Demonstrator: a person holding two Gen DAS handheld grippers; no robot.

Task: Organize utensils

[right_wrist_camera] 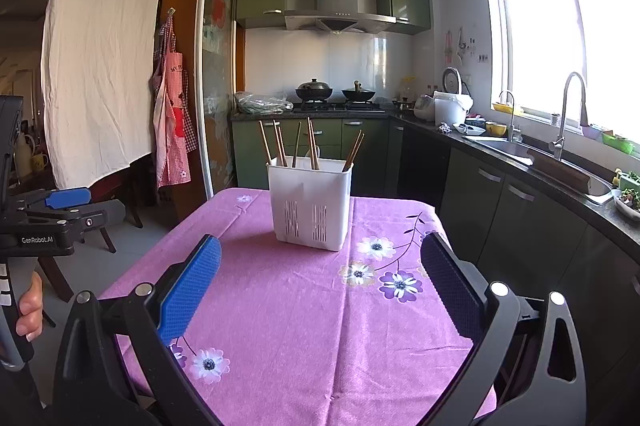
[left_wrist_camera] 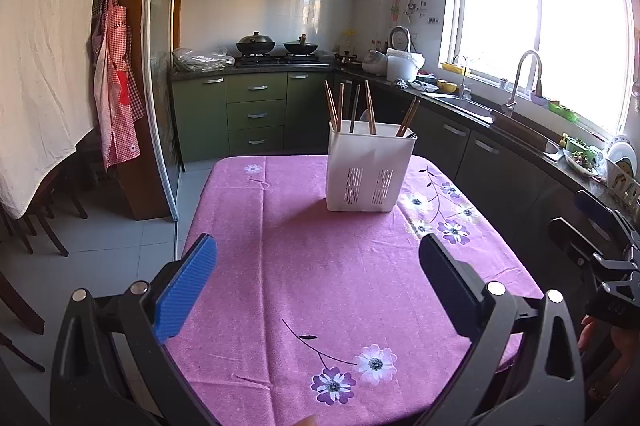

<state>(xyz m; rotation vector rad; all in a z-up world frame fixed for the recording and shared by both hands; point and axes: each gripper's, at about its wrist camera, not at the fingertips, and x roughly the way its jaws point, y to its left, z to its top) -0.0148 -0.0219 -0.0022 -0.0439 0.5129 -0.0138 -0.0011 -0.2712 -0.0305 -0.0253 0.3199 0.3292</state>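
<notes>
A white slotted utensil holder [left_wrist_camera: 370, 170] [right_wrist_camera: 310, 204] stands upright at the far end of the table with the pink floral cloth [left_wrist_camera: 320, 274] [right_wrist_camera: 300, 306]. Several wooden chopsticks [left_wrist_camera: 370, 108] [right_wrist_camera: 310, 144] stick up out of it, leaning at different angles. My left gripper [left_wrist_camera: 318, 262] hangs open above the near half of the table, nothing between its blue pads. My right gripper [right_wrist_camera: 320, 258] is open too, empty, well short of the holder. Each gripper shows at the edge of the other's view.
Green kitchen cabinets and a stove with two woks [left_wrist_camera: 276, 46] lie beyond the table. A dark counter with sink and tap [right_wrist_camera: 568, 118] runs along the right under a bright window. A white sheet [left_wrist_camera: 40, 66], a red checked apron [left_wrist_camera: 116, 86] and wooden chairs are on the left.
</notes>
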